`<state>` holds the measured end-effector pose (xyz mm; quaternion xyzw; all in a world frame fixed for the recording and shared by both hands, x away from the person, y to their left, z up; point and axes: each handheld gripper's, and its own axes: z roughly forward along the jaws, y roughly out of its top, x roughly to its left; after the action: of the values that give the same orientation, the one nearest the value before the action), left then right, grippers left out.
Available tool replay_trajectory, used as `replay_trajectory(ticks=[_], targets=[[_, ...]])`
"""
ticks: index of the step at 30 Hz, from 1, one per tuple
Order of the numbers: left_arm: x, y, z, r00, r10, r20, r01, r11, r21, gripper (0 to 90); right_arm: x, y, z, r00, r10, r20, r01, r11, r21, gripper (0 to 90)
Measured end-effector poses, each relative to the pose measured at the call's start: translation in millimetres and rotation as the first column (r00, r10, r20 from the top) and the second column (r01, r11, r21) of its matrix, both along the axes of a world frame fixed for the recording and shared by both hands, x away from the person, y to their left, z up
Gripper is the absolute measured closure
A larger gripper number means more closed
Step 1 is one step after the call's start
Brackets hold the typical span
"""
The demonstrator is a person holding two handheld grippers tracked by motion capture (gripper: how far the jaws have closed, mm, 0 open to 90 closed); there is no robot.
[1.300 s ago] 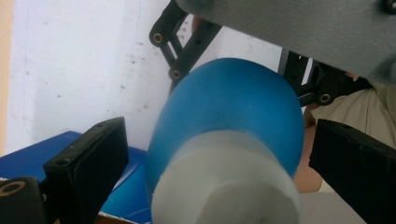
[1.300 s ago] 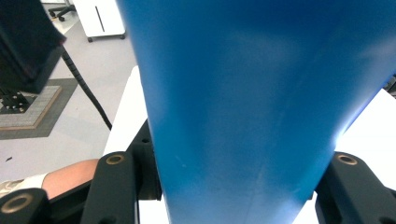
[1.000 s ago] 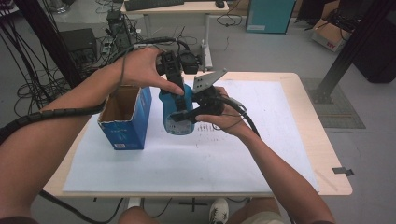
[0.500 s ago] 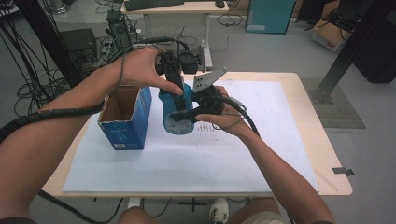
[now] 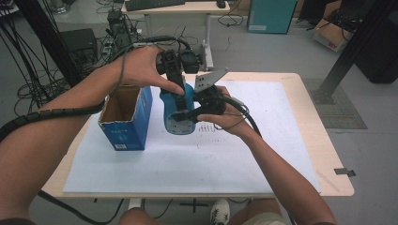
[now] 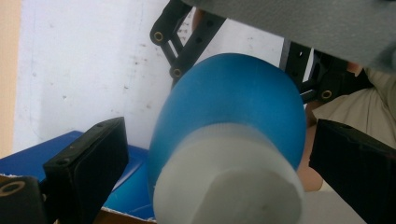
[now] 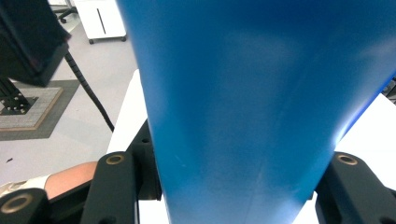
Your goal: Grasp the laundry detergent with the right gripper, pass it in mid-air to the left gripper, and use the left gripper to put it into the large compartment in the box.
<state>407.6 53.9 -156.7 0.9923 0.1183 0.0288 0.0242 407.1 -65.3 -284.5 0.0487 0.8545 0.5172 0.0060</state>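
Your right gripper [image 5: 184, 114] is clamped across the body of the blue bottle [image 5: 179, 112], which stands near the centre of the high view, just right of the open blue carton [image 5: 126, 117] on the white sheet [image 5: 187, 164] that covers the table [image 5: 324, 150]. In the right gripper view the blue wall of the bottle [image 7: 252, 107] runs up between both black jaws, which press on it from either side. The bottle's long axis is roughly upright, tilted a little toward the top of the high view, so its white cap [image 6: 224, 182] points up at your left gripper [image 5: 174, 86], which comes down on it from above. In the left gripper view the cap sits at lower centre between the two jaws, with clear gaps on both sides, so that gripper is open around the cap, not yet pinching it. The left hand is the nearer one to the cap; closing on it looks like the coming move, with the right holding the body steady.
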Motion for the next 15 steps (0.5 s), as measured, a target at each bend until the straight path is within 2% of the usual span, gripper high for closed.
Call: replay_trajectory(ticks=[15], targets=[[-0.4, -3.1, -1.7, 1.0000, -0.006, -0.001, 0.006, 0.9999, 0.012, 5.4, -1.9, -0.8, 2.3, 1.0000, -0.003, -0.001, 0.003, 1.0000, 0.004, 44.2]])
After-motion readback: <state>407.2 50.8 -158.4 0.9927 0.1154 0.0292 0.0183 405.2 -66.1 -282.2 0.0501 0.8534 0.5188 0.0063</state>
